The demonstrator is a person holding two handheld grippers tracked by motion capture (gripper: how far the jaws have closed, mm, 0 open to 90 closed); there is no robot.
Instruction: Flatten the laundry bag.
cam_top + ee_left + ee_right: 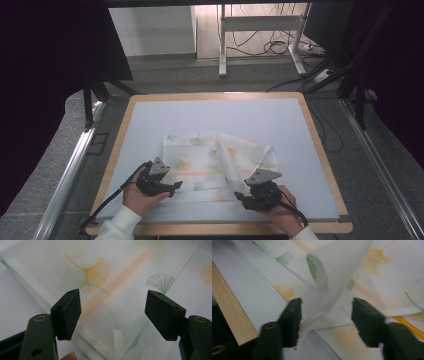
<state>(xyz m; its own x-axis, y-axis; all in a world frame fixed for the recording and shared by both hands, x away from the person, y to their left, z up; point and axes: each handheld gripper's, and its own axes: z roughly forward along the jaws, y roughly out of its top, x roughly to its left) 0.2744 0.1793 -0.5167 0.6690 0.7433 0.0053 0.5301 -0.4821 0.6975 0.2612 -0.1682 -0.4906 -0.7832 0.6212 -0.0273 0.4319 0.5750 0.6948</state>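
A thin white cloth [215,160] printed with orange and green ginkgo leaves lies partly folded on the pale mat, its right part rumpled. My left gripper [175,186] rests at the cloth's near left edge, jaws wide open over the fabric [110,300], nothing between them. My right gripper [240,196] sits at the cloth's near right edge, open, with a raised fold of cloth [329,290] standing in the gap between its jaws. One of its fingers [292,320] touches the fold's edge. A hand holds each gripper.
The pale mat [210,115] covers a wooden table [320,150] with a light rim. The table's near edge [229,320] lies close beside my right gripper. Metal rails, a white stand and cables are on the floor beyond.
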